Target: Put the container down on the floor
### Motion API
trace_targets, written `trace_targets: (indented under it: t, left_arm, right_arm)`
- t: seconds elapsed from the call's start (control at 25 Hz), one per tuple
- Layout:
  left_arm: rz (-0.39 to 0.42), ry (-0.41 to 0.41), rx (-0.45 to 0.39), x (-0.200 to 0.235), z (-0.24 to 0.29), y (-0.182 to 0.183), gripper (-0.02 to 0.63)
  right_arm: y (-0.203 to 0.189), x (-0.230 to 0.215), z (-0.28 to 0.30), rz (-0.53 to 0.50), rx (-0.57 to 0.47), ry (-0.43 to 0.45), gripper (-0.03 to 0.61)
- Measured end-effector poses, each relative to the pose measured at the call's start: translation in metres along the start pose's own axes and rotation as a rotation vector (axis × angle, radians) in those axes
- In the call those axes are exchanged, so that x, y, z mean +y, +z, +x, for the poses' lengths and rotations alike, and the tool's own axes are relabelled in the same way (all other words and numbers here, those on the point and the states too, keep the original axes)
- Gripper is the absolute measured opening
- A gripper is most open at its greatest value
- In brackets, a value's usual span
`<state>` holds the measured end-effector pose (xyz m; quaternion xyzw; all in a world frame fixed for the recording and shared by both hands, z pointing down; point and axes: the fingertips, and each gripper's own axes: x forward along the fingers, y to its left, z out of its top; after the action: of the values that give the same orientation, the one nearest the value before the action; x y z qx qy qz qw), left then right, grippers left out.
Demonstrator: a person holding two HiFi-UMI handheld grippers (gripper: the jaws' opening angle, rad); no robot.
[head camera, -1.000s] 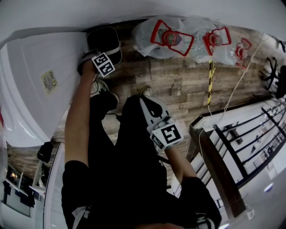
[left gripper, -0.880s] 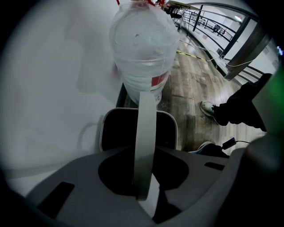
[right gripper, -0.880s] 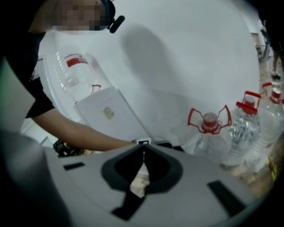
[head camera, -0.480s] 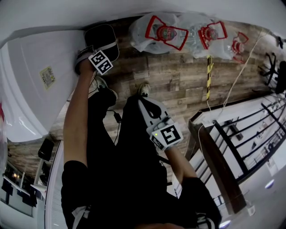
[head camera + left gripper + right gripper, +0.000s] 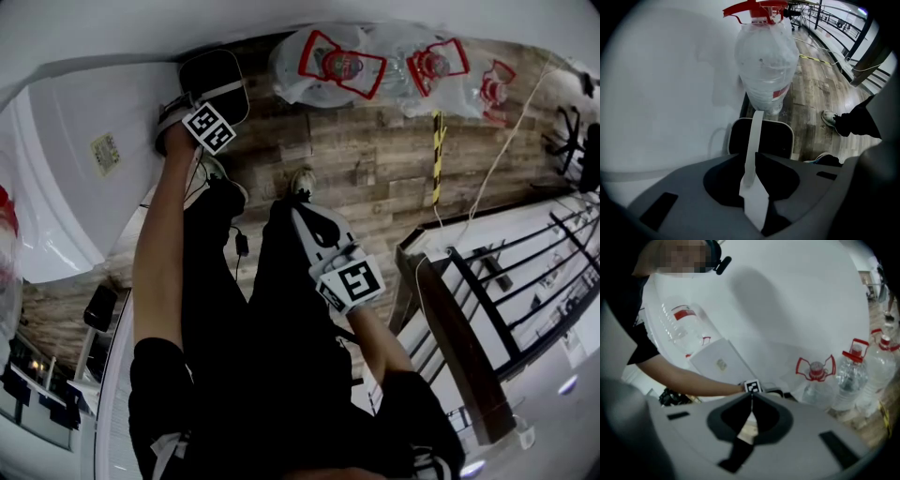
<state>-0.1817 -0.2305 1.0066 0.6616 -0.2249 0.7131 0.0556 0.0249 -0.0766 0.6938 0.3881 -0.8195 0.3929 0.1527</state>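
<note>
A black container (image 5: 214,77) with a white rim sits low by the white wall, over the wooden floor (image 5: 375,159). My left gripper (image 5: 202,111) is right above it, shut on its white strap handle. In the left gripper view the handle (image 5: 753,136) runs up from the container (image 5: 773,140) into the closed left gripper (image 5: 751,161). Whether the container rests on the floor I cannot tell. My right gripper (image 5: 302,208) hangs in front of the person's legs, shut and empty. It is also seen shut in the right gripper view (image 5: 751,399).
Large water bottles (image 5: 337,64) with red handles, wrapped in plastic bags, stand along the wall just beyond the container; one bottle (image 5: 766,70) stands directly behind it. A white panel (image 5: 75,178) is at the left. A black railing (image 5: 506,281) runs at the right. The person's shoe (image 5: 302,180) is nearby.
The left gripper and the container have drifted slightly toward the wall. The right gripper has barely moved.
</note>
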Motion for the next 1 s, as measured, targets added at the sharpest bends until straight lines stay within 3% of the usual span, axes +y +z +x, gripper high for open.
trace_targets:
  t: [0.48, 0.76, 1.0]
  left_arm:
    - [-0.146, 0.054, -0.074, -0.008, -0.102, 0.015, 0.032]
    - [-0.277, 0.000, -0.105, -0.040, -0.169, 0.024, 0.029]
    - [-0.522, -0.063, -0.239, -0.055, -0.246, 0.042, 0.029]
  right_arm:
    - [0.038, 0.017, -0.040, -0.044, -0.008, 0.011, 0.034]
    - [0.083, 0.022, -0.075, -0.098, -0.039, -0.001, 0.034]
    - [0.133, 0.026, -0.098, -0.166, -0.072, 0.016, 0.034]
